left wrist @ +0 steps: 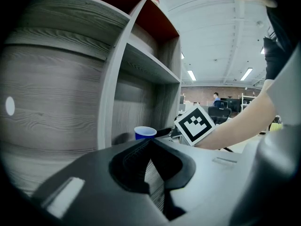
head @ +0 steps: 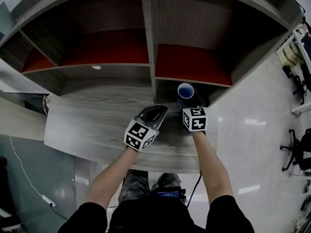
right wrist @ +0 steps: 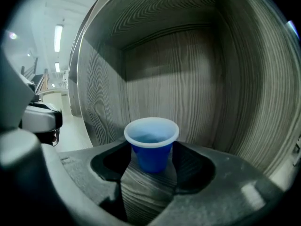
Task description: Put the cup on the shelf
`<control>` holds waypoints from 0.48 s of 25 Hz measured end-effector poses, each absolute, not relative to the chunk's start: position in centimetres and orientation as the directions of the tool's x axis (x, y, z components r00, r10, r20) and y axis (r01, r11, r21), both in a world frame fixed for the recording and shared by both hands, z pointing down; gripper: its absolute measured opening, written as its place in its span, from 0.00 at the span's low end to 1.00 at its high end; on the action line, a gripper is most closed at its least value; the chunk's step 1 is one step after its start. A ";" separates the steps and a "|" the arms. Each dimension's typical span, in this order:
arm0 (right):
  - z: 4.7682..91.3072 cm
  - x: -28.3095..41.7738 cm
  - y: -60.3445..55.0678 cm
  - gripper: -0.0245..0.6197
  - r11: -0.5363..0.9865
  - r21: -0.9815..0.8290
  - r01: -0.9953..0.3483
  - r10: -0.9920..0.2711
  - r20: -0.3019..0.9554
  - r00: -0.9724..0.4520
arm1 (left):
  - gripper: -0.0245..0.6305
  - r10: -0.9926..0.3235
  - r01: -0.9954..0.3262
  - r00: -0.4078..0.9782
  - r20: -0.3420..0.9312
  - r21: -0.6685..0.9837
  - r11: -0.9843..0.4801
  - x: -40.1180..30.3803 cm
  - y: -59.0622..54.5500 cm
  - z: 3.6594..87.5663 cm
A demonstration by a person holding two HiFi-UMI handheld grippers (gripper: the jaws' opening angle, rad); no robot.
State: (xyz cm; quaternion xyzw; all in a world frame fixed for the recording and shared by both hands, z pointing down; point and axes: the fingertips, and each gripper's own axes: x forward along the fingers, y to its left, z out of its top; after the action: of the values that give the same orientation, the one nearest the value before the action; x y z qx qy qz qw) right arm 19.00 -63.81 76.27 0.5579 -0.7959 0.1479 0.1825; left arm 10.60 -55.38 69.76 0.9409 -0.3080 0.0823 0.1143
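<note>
The left gripper [head: 163,109] hangs over the wooden surface [head: 87,130], its jaws pressed together with nothing between them. To its right, the right gripper [head: 186,99] has its jaws clamped on the blue cup [head: 185,89], which is upright inside the lower right compartment of the shelf [head: 151,47].

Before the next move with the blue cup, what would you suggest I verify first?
1. Blue cup inside the right-hand compartment of the shelf: ok.
2. Cup upright, mouth up: ok.
3. Cup base resting on the compartment floor: cannot tell; no view shows contact.
4. Right gripper fingers against both sides of the cup: ok.
5. Left gripper fingers together, empty, beside the compartment and apart from the cup: ok.
</note>
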 end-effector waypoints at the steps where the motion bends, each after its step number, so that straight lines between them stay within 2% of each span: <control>1: 76.3 19.0 -63.7 0.45 0.334 -0.036 -0.942 -0.830 0.462 -0.312 | 0.04 -0.561 -0.599 0.796 0.227 0.166 -0.783 10.5 -55.3 69.7; 4: 76.5 19.1 -63.3 0.52 0.334 -0.058 -0.941 -0.815 0.485 -0.319 | 0.04 -0.562 -0.602 0.794 0.233 0.173 -0.780 10.2 -55.1 69.4; 12: 74.3 19.9 -60.5 0.55 0.329 -0.088 -0.940 -0.794 0.514 -0.325 | 0.04 -0.562 -0.607 0.790 0.245 0.183 -0.773 9.7 -54.1 67.0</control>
State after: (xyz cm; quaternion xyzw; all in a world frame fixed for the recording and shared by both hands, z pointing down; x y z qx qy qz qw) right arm 19.89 -60.55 74.28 0.5476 -0.7917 0.1894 0.1936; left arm 9.73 -54.07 67.01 0.9375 -0.3116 0.0884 0.1272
